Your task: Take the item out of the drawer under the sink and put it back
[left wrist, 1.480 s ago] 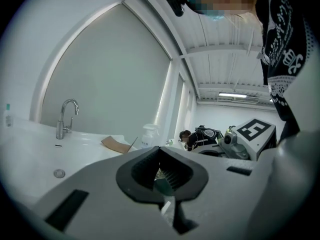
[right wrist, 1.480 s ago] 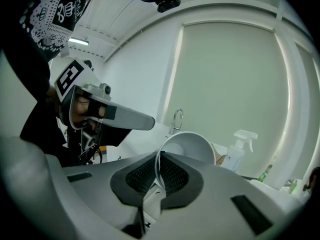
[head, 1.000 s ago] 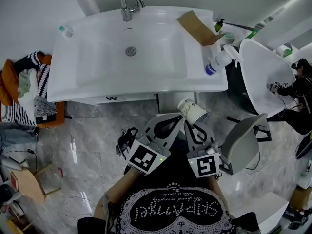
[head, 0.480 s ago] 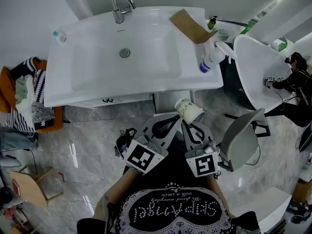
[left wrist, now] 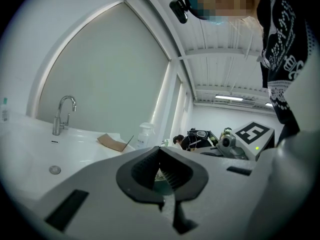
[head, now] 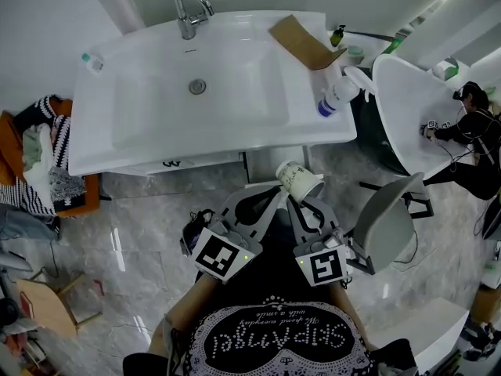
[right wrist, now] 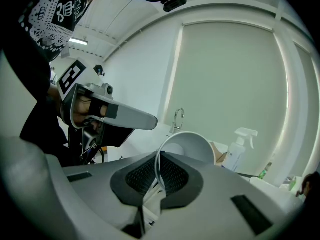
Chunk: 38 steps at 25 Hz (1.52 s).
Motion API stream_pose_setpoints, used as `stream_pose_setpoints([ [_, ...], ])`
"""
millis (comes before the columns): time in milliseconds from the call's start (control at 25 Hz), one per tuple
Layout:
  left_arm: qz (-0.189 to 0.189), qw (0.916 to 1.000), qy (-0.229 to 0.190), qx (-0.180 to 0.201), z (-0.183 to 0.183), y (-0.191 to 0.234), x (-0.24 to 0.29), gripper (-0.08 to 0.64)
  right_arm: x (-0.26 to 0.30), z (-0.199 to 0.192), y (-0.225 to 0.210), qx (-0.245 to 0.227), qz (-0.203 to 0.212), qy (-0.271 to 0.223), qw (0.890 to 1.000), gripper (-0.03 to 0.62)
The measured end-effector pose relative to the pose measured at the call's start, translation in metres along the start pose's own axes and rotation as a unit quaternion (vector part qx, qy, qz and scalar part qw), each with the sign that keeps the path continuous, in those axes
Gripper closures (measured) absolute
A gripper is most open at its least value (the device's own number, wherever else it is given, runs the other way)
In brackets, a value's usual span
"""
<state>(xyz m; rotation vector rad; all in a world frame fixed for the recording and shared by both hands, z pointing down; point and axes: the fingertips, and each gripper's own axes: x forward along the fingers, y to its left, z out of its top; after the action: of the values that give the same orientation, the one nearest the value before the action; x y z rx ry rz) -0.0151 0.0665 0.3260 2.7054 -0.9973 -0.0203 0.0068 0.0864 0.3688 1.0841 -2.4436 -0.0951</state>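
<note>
The right gripper (right wrist: pixel 158 170) is clamped on the rim of a white paper cup (head: pixel 300 180). Its jaws pinch the cup's thin wall, and the cup's mouth faces back toward the gripper. The cup hangs in the air, tipped on its side, just in front of the white cabinet front (head: pixel 205 160) under the sink, near its right half. The left gripper (left wrist: pixel 160 156) is beside it on the left, its jaws closed together with nothing between them.

The sink (head: pixel 149 135) is a broad white basin with a flat rim. It has a chrome faucet (head: pixel 188 12) at its far edge and a round drain (head: pixel 197 87) in the middle. A flat piece of brown cardboard (head: pixel 300 41) lies on the far right corner of the rim. A white spray bottle (head: pixel 335 97) lies at the right edge, and a small clear bottle (head: pixel 92 60) stands at the far left corner. A large pale arched panel (left wrist: pixel 110 79) is behind the faucet.

The floor (head: pixel 141 233) is glossy grey marble tile. To the left of the sink, a heap of clothes (head: pixel 43 159) is piled on an orange seat. To the right are a grey chair (head: pixel 383 224) and a white rounded table (head: pixel 411 108), with another person (head: pixel 470 135) seated at its far side. A strip light (left wrist: pixel 235 98) runs along the white ceiling.
</note>
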Motion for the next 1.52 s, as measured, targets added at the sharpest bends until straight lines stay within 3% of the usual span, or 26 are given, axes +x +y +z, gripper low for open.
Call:
stream_pose_setpoints([
  [560,0.035,0.9988,-0.018,-0.03,0.004,0.018,-0.01,0.557,-0.004,-0.011,-0.005,-0.012,-0.007,0.027,1.0,0.566],
  [1080,0.044,0.9983,0.0,-0.038,-0.007,0.025,-0.029,0.557,0.002,-0.032,-0.005,-0.129,-0.006,0.086,0.988,0.567],
  [1520,0.053,0.9945,0.036,-0.083,-0.026,0.021,-0.037,0.557,0.024,-0.085,-0.004,-0.155,0.034,0.145,0.977,0.566],
])
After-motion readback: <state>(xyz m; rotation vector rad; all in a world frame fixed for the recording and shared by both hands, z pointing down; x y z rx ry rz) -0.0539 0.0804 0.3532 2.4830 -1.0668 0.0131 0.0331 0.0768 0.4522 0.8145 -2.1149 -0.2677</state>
